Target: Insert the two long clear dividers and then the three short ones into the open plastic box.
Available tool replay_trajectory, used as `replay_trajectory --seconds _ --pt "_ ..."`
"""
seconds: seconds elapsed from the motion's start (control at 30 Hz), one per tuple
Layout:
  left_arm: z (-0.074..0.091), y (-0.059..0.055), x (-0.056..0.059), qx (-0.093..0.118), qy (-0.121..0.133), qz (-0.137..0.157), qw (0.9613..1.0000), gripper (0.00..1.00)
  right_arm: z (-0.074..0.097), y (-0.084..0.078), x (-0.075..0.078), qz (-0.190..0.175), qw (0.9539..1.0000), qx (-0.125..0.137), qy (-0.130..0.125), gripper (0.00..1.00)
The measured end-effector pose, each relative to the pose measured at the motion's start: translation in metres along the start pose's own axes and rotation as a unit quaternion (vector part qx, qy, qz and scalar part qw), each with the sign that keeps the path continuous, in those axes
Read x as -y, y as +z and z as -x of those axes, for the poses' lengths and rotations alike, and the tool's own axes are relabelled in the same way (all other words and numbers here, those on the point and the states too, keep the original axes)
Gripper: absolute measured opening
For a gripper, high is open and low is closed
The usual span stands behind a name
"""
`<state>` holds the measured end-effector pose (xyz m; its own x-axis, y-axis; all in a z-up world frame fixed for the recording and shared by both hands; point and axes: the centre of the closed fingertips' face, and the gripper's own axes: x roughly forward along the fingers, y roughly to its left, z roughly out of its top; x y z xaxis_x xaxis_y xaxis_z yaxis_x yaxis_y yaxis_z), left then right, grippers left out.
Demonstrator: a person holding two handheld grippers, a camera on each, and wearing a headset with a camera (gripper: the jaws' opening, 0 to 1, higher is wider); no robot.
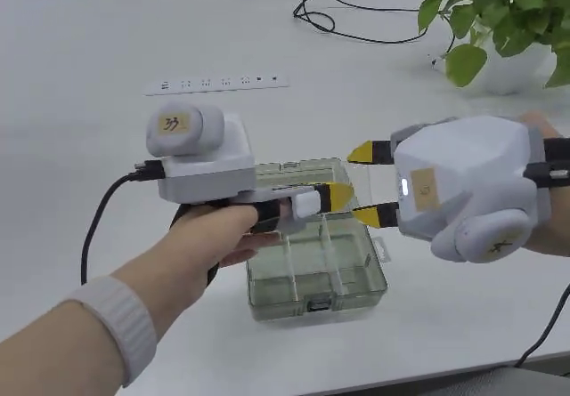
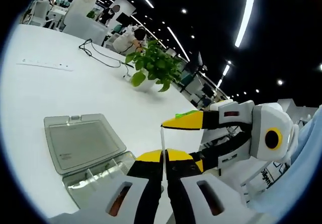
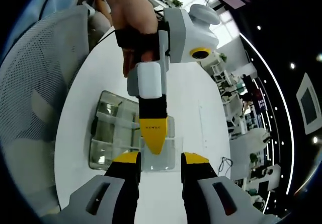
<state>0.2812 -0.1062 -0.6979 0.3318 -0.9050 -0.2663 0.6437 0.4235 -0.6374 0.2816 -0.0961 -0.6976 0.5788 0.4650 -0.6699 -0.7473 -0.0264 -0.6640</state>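
White table (image 1: 89,138); left gripper (image 2: 164,156) fingers pinch clear divider (image 2: 162,136) above box (image 1: 316,311); right gripper (image 3: 160,158) fingers apart.

Yellow sticker (image 1: 174,125) on top of my left gripper (image 1: 343,196): "33". Second sticker (image 1: 424,189), on my right gripper (image 1: 359,184): too blurred to read.

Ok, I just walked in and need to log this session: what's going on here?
A person is fitting clear dividers into the open box on the table. The left claw is shut on a divider, holding it above the box. The right claw is open, its jaws standing either side of that divider without gripping it. Some dividers stand in the box, but I can't count them.
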Motion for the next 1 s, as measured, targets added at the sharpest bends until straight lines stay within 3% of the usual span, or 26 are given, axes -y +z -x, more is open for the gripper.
replay_trajectory --seconds 0.3,0.43,0.57,0.63,0.73,0.8,0.87,0.93,0.97,1.0 --pt "0.003 0.001 -0.002 0.008 -0.001 0.017 0.9998 0.0 0.0 0.003 0.001 0.008 0.9999 0.004 -0.007 0.33" --pt "0.005 0.002 -0.004 0.013 -0.001 0.025 0.9996 0.0 -0.002 0.005 0.001 0.032 0.9994 0.005 -0.01 0.33" --pt "0.007 0.004 -0.005 0.024 -0.002 0.033 0.9992 0.0 -0.003 0.009 -0.002 0.018 0.9996 0.02 -0.001 0.43" --pt "0.008 0.003 -0.007 0.021 0.002 0.025 0.9995 0.0 -0.003 0.009 0.0 0.008 0.9997 0.024 -0.001 0.5" --pt "0.011 0.0 -0.009 0.014 0.003 -0.003 0.9999 0.0 0.002 0.013 0.004 -0.053 0.9973 0.05 0.011 0.52" --pt "0.014 -0.003 -0.009 0.009 0.001 -0.021 0.9997 0.0 0.004 0.013 0.005 -0.073 0.9955 0.055 0.024 0.53" --pt "0.015 -0.006 -0.009 0.001 -0.004 -0.056 0.9984 0.0 0.007 0.012 0.005 -0.095 0.9925 0.065 0.043 0.53" --pt "0.018 -0.011 -0.008 -0.013 -0.009 -0.081 0.9966 0.0 0.01 0.01 0.01 -0.133 0.9876 0.07 0.046 0.52" --pt "0.019 -0.011 -0.007 -0.013 -0.012 -0.092 0.9956 0.0 0.012 0.011 0.007 -0.149 0.9836 0.077 0.067 0.5" --pt "0.02 -0.013 -0.007 -0.017 -0.011 -0.097 0.9951 0.0 0.013 0.011 0.009 -0.156 0.9824 0.078 0.067 0.5"
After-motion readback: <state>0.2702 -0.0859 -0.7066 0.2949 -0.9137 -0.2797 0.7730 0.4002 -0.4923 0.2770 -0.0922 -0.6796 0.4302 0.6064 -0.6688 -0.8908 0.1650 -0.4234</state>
